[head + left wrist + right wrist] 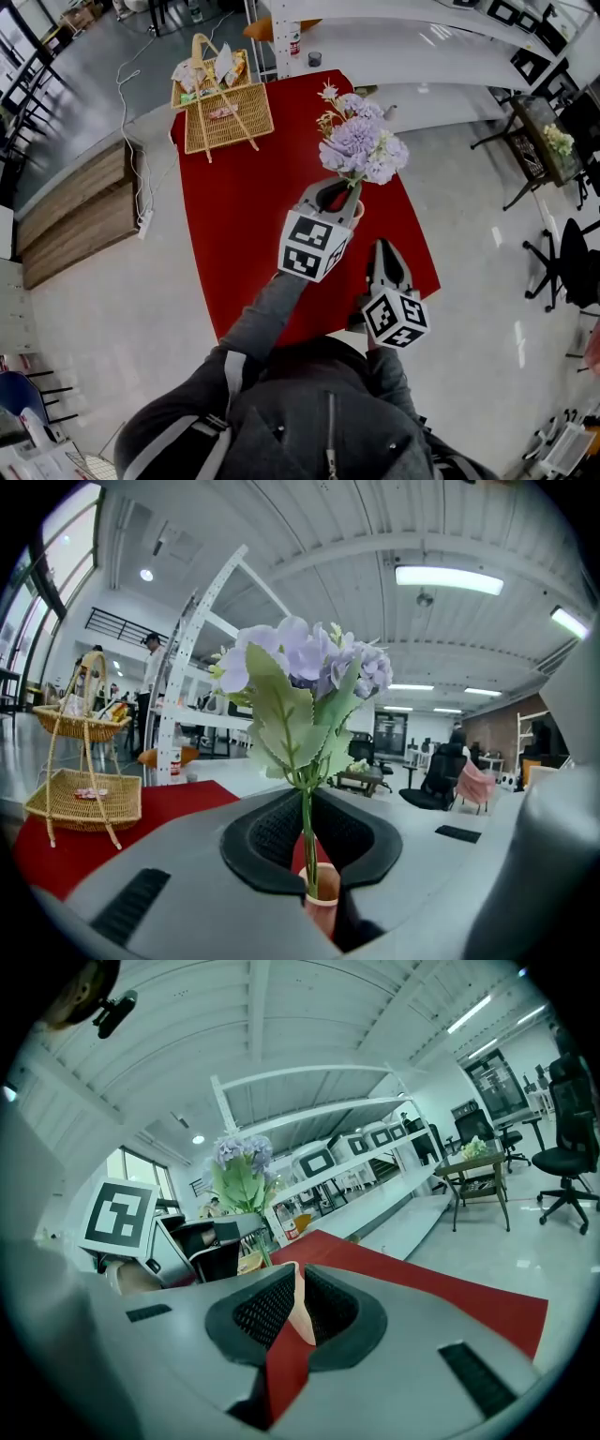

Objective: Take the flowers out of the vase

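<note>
One flower bunch (361, 145) in peach vase (323, 913)

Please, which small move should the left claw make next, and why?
Probably raise the left claw straight up. It is closed on the stem of the flowers just above the vase, and the stem goes down into the vase mouth. The right claw seems to grip the vase, so the vase should stay down.

A two-tier wicker basket stand (228, 117) stood at the far left corner of a red table (234, 234). White shelving (403, 56) ran beyond it. An office chair (562, 261) sat at the right.
</note>
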